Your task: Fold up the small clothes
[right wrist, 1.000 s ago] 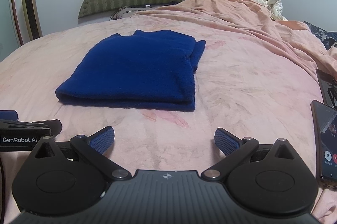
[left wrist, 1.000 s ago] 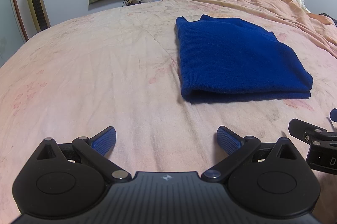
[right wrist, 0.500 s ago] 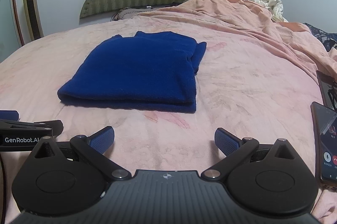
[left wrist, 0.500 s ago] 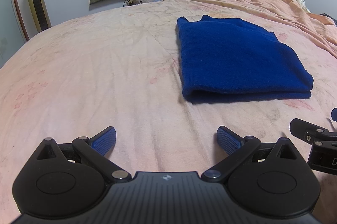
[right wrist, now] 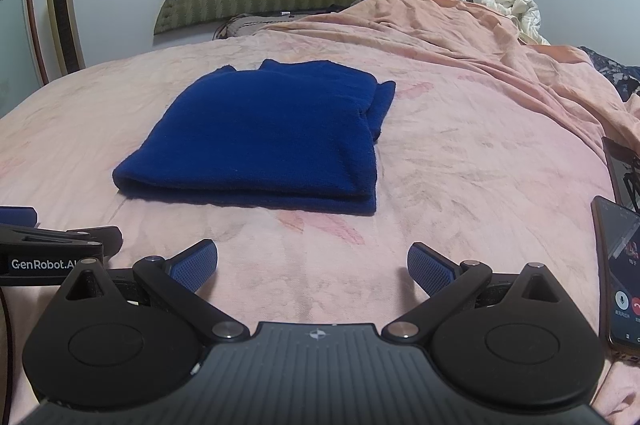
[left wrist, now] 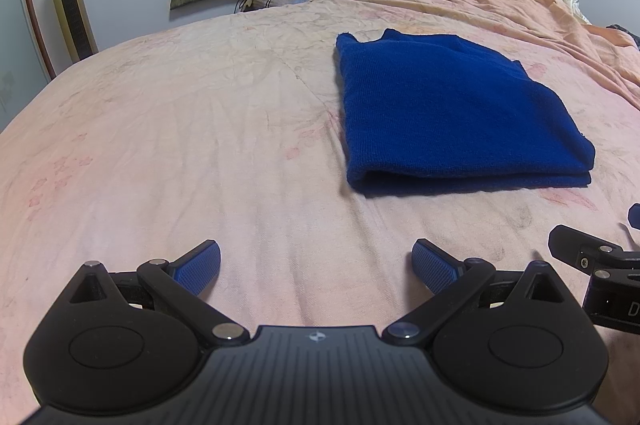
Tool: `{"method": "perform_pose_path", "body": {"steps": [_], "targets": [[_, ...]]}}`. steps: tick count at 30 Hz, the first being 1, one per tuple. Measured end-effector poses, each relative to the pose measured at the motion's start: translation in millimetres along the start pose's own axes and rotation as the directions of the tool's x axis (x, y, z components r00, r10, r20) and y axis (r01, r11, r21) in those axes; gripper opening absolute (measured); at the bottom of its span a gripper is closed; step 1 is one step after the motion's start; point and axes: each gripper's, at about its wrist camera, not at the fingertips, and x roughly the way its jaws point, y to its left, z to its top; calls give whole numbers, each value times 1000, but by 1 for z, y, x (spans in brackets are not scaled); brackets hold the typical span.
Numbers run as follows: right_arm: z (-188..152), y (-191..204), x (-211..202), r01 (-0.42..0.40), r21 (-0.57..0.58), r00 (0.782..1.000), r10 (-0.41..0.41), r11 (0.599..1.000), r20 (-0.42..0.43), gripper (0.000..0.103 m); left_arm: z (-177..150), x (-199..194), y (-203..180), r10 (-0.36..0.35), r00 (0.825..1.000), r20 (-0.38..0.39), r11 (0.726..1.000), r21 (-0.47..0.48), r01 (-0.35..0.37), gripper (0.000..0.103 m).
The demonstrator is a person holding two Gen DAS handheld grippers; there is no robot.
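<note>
A: Garment?
B: Blue knit garment (left wrist: 452, 109), folded, flat on pink bedspread (left wrist: 200, 153), ahead of both grippers.
A: Grippers?
B: Left gripper (left wrist: 316, 265), right gripper (right wrist: 312, 265): fingers spread, holding nothing.

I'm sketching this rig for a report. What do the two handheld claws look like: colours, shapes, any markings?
Both look alike. The left claw and right claw each have a matte black ribbed body with a small logo, two rounded black lobes with circular insets, black link arms on silver pivot pins, and blue textured fingertips. White "GenRobot.AI" lettering marks the left claw's side. No sleeves or hands show.
</note>
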Motion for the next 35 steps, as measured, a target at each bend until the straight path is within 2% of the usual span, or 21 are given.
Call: {"method": "perform_pose_path", "body": {"steps": [35], "targets": [[-1, -4, 0, -8, -4, 1000, 8, 1000, 1, 103, 0, -6, -1, 7, 1000, 9, 1000, 9, -7, 103]]}}
